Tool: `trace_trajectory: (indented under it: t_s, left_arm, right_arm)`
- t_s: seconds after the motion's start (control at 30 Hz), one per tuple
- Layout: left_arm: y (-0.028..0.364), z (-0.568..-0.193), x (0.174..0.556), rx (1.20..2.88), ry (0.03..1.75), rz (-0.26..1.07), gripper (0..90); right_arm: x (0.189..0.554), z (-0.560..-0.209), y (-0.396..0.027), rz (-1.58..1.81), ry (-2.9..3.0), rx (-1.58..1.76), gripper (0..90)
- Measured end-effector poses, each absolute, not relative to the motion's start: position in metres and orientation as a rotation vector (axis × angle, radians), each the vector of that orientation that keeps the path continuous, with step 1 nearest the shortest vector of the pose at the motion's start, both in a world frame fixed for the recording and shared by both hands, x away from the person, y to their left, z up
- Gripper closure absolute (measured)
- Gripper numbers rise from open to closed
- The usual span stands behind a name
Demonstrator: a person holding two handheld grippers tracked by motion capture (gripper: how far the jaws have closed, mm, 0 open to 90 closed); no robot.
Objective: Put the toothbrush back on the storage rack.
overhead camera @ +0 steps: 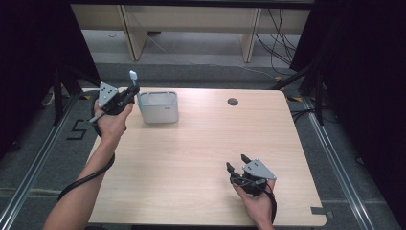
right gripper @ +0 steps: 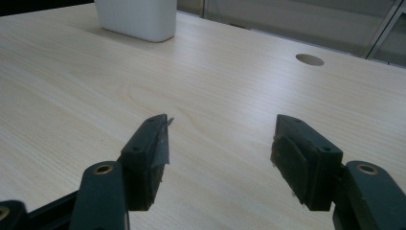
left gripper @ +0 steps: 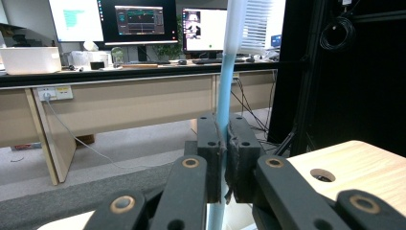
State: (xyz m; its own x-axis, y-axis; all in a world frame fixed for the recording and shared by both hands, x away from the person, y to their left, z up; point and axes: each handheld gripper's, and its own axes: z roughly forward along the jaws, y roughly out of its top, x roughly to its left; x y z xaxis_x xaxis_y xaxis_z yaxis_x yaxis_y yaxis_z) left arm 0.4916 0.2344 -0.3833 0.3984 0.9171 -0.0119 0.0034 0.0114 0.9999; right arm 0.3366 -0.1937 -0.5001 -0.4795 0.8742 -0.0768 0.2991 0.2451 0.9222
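So the toothbrush is clamped upright between the jaws of the left gripper, pale blue on the lower handle and fading to white higher up. In the left gripper view the pads are pressed tight on either side of the handle, with the stem running up past the top of the frame and down below the jaws. From the high view the brush head is seen poking up above the left gripper, bristle end on top, at the far left corner of the table.

Just to the right of that gripper, the white rectangular holder is set on the tabletop, open at the top. The brush is held beside the holder's left wall and above its rim, not inside it. Whether the handle's lower end is touching the holder can't be told.

The right gripper is found well apart from all that, at the near right of the table, held low over the wood. Its jaws are spread wide with nothing between them, which is shown clearly in the right gripper view, where the holder is seen at the far left and a round cable hole at the far right.
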Motion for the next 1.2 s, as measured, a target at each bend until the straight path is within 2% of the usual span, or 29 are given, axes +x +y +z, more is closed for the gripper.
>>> trace_trajectory:
  t_s: [1.2]
  left_arm:
    - [0.239,-0.384,0.517,1.343,0.922,0.923,85.0]
  right_arm:
    - [0.337,-0.501,-0.195,1.218,1.909,1.058,38.1]
